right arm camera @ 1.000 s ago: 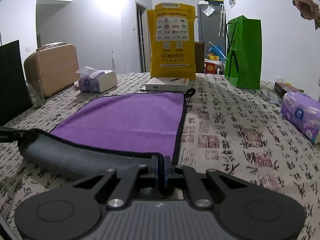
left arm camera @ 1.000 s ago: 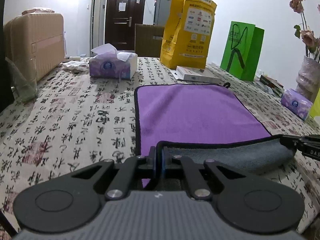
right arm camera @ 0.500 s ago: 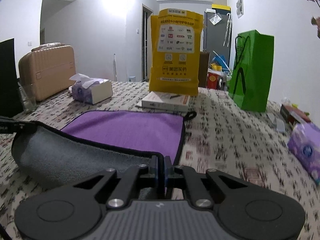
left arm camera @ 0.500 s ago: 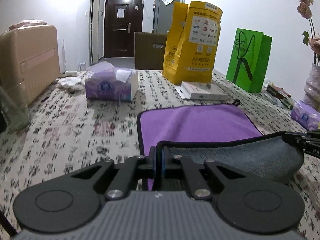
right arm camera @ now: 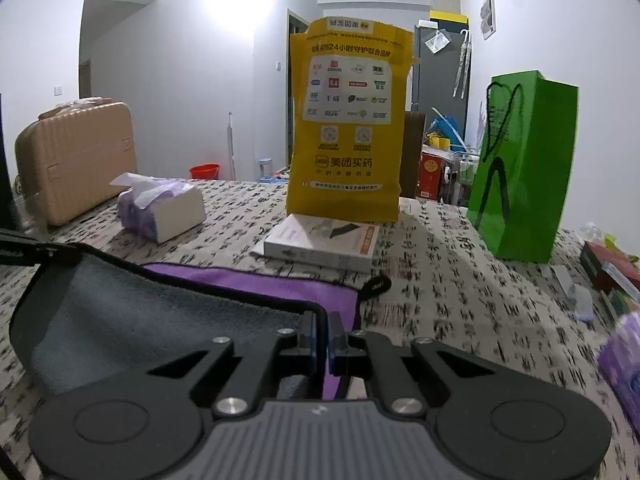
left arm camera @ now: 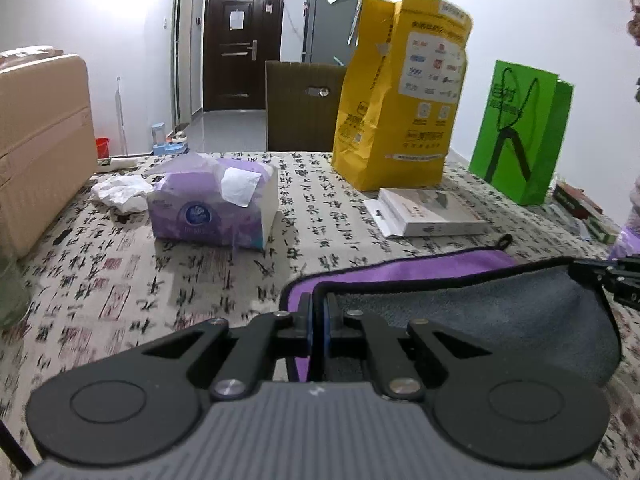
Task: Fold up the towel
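Calligraphy-printed cloth is covering the table (left arm camera: 120, 280), the biggest surface in sight. A tan suitcase (left arm camera: 36, 148) is standing at its left edge, closed, so its contents are hidden. A yellow bag (right arm camera: 348, 136) is standing upright at the far side, its top open, though nothing inside is showing. A green bag (right arm camera: 524, 176) is standing to its right, also upright, its inside out of sight.

The towel (left arm camera: 420, 268) is lying in the table's middle, purple side up, with its near edge raised so the grey underside is sagging between the two grippers. The left gripper (left arm camera: 318, 320) is clenched on the near left corner; the right gripper (right arm camera: 322, 334) is clenched on the near right corner. A black loop at the towel's far right corner is resting on the cloth.

A tissue pack (left arm camera: 212, 208) is sitting left of the yellow bag, with a white tissue sticking out of its top. A flat white box (right arm camera: 324, 242) is lying closed just in front of the yellow bag. A crumpled tissue (left arm camera: 120, 194) is lying beside the pack.
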A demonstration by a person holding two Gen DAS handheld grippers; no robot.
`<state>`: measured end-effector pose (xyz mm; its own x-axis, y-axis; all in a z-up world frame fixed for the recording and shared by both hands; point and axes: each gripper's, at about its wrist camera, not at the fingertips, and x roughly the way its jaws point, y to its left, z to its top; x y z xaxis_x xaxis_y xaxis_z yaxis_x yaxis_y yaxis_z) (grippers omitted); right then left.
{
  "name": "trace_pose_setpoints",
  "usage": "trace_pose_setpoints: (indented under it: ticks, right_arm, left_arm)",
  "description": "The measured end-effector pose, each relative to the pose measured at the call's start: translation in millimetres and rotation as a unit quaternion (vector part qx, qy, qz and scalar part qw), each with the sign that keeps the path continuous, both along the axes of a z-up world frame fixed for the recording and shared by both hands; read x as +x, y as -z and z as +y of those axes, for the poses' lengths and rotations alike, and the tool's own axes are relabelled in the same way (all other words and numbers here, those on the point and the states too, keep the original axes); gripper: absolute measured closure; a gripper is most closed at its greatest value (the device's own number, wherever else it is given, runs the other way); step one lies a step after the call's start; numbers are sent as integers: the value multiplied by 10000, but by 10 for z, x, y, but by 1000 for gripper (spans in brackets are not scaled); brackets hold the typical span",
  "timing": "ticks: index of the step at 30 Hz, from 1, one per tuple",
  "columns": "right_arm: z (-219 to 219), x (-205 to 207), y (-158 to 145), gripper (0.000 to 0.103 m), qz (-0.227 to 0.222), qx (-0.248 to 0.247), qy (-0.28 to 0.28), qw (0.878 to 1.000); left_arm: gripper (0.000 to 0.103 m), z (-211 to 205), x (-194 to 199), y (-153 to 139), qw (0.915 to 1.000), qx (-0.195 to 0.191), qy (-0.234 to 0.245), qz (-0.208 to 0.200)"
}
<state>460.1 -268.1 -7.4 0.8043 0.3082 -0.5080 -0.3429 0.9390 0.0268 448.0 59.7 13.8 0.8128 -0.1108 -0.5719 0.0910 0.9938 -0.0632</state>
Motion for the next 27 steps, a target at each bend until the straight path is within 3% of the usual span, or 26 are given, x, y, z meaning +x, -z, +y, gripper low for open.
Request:
trace_pose_setpoints:
  ticks: [13,27]
  right_arm:
    - [87,800,170,98,309,62,27,9995]
    - [124,1149,423,98,683,23,55,9976]
  left_arm:
    - [97,101,730,191,9991,-4,-5,426]
    - [97,162,1050,412,9971,-100,2,748]
